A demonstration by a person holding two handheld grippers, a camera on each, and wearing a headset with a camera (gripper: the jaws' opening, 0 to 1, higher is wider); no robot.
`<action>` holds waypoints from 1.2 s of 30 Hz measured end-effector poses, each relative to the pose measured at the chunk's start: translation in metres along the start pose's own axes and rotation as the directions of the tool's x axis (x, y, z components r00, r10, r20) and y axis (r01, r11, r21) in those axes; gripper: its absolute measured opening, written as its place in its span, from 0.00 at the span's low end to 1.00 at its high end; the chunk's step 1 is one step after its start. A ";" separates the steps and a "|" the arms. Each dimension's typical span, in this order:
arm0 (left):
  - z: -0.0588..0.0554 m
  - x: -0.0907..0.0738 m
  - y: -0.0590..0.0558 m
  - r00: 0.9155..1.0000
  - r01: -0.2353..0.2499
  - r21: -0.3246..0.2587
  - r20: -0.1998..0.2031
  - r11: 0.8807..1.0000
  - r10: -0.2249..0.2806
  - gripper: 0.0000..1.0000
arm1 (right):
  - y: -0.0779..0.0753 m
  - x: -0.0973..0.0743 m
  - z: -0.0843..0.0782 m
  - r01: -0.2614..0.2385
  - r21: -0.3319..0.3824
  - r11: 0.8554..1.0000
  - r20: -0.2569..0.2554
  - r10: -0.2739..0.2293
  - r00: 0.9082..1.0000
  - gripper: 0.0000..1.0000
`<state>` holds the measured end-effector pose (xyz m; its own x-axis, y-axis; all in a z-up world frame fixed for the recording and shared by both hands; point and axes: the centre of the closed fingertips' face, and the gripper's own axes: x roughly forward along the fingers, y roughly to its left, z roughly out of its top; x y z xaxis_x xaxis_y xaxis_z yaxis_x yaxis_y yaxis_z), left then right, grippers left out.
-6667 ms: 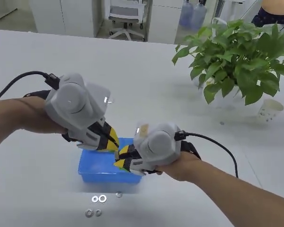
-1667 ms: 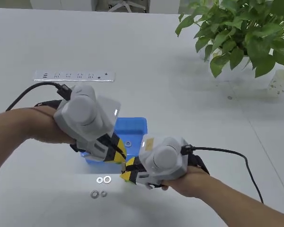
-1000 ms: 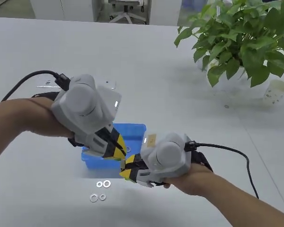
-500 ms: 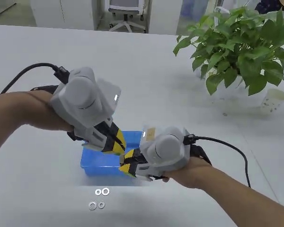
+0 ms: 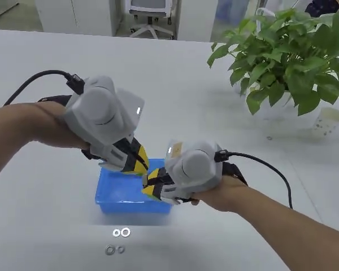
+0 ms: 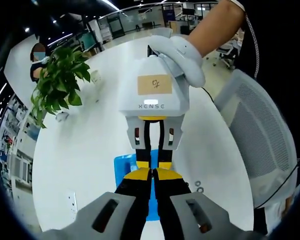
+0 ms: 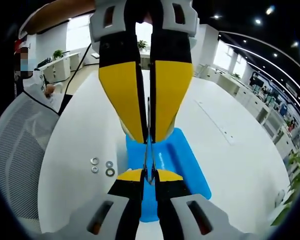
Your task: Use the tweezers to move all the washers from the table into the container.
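Hovering over the blue container, left gripper and right gripper both clamp the tweezers; loosen low inside, then fetch the remaining washers.

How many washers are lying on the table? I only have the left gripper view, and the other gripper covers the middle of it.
Observer: Four washers in the head view, in a loose cluster on the table, apart from the near wall of the blue container.
Operator: And what is between the jaws? I just see them closed.
Observer: In the right gripper view a thin metal strip, seemingly the tweezers, runs from between the left gripper jaws down into the right gripper jaws, so both appear to be clamped on it.
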<state>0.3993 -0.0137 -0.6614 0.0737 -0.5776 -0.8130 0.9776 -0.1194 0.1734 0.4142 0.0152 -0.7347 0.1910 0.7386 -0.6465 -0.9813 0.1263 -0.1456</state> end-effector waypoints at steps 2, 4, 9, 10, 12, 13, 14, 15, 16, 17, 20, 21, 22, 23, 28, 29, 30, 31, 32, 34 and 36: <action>-0.002 0.002 0.003 1.000 -0.001 0.001 -0.002 1.000 0.001 0.06 | -0.002 0.002 -0.001 0.001 0.007 1.000 0.000 -0.001 1.000 0.10; -0.005 0.004 0.006 1.000 -0.002 0.001 -0.005 1.000 0.002 0.06 | -0.005 0.004 -0.004 0.001 0.015 1.000 -0.001 -0.001 1.000 0.10; -0.012 0.010 0.011 1.000 0.001 -0.002 -0.014 1.000 -0.001 0.06 | -0.010 0.011 -0.011 -0.003 0.044 0.999 -0.003 0.004 1.000 0.10; -0.013 0.012 0.012 1.000 0.003 -0.002 -0.015 1.000 -0.003 0.06 | -0.010 0.012 -0.012 -0.005 0.047 0.999 -0.005 0.005 1.000 0.10; -0.016 0.014 0.012 1.000 0.008 -0.005 -0.019 1.000 -0.008 0.06 | -0.011 0.014 -0.014 -0.004 0.048 0.999 -0.008 0.004 1.000 0.10; -0.018 0.015 0.014 1.000 0.011 -0.004 -0.023 1.000 -0.011 0.06 | -0.012 0.015 -0.015 -0.004 0.051 0.999 -0.009 0.005 1.000 0.10; -0.019 0.015 0.014 1.000 0.013 -0.004 -0.024 1.000 -0.013 0.06 | -0.012 0.016 -0.016 -0.002 0.055 0.998 -0.010 0.003 1.000 0.10; -0.021 0.016 0.015 1.000 0.017 -0.008 -0.024 1.000 -0.017 0.06 | -0.013 0.017 -0.017 -0.001 0.056 0.998 -0.009 0.001 1.000 0.10; -0.022 0.017 0.015 1.000 0.019 -0.008 -0.025 1.000 -0.019 0.06 | -0.013 0.018 -0.018 0.000 0.062 0.998 -0.008 0.001 1.000 0.10; -0.023 0.018 0.015 0.999 0.021 -0.009 -0.026 1.000 -0.021 0.06 | -0.013 0.019 -0.019 0.000 0.065 0.998 -0.009 0.001 1.000 0.10; -0.027 0.021 0.016 0.999 0.026 -0.018 -0.027 0.999 -0.027 0.06 | -0.014 0.023 -0.023 -0.004 0.073 0.997 -0.015 0.005 1.000 0.10; -0.028 0.022 0.016 0.999 0.026 -0.019 -0.026 0.999 -0.026 0.06 | -0.014 0.024 -0.024 -0.005 0.073 0.997 -0.017 0.006 1.000 0.10; -0.029 0.024 0.016 0.999 0.025 -0.021 -0.025 0.999 -0.026 0.06 | -0.014 0.024 -0.025 -0.004 0.074 0.997 -0.020 0.005 1.000 0.10; -0.030 0.025 0.016 0.999 0.024 -0.023 -0.025 0.999 -0.025 0.06 | -0.015 0.025 -0.026 -0.003 0.078 0.997 -0.024 0.005 1.000 0.10; -0.033 0.029 0.016 0.999 0.027 -0.028 -0.024 0.999 -0.027 0.06 | -0.014 0.029 -0.030 -0.011 0.084 0.996 -0.035 0.014 0.999 0.10; -0.034 0.030 0.016 0.999 0.027 -0.028 -0.025 0.999 -0.027 0.06 | -0.014 0.030 -0.031 -0.012 0.083 0.997 -0.038 0.015 0.999 0.10; -0.035 0.030 0.016 0.999 0.028 -0.029 -0.026 0.999 -0.029 0.06 | -0.013 0.030 -0.032 -0.015 0.084 0.996 -0.039 0.018 0.999 0.10; -0.036 0.032 0.016 0.999 0.028 -0.029 -0.027 0.999 -0.029 0.06 | -0.012 0.030 -0.032 -0.015 0.083 0.996 -0.040 0.019 0.999 0.10; -0.036 0.032 0.016 0.999 0.028 -0.029 -0.028 0.999 -0.029 0.06 | -0.012 0.030 -0.033 -0.016 0.084 0.996 -0.041 0.019 0.999 0.10; -0.038 0.033 0.016 0.999 0.028 -0.027 -0.031 0.999 -0.028 0.06 | -0.012 0.032 -0.035 -0.017 0.085 0.996 -0.044 0.021 0.999 0.10; -0.038 0.034 0.016 0.999 0.025 -0.027 -0.032 0.999 -0.025 0.06 | -0.013 0.032 -0.035 -0.015 0.084 0.996 -0.048 0.019 0.999 0.10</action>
<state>0.4250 -0.0048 -0.7072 0.0551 -0.5482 -0.8346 0.9840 -0.1121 0.1386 0.4341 0.0138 -0.7800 0.1729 0.7086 -0.6841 -0.9828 0.1704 -0.0718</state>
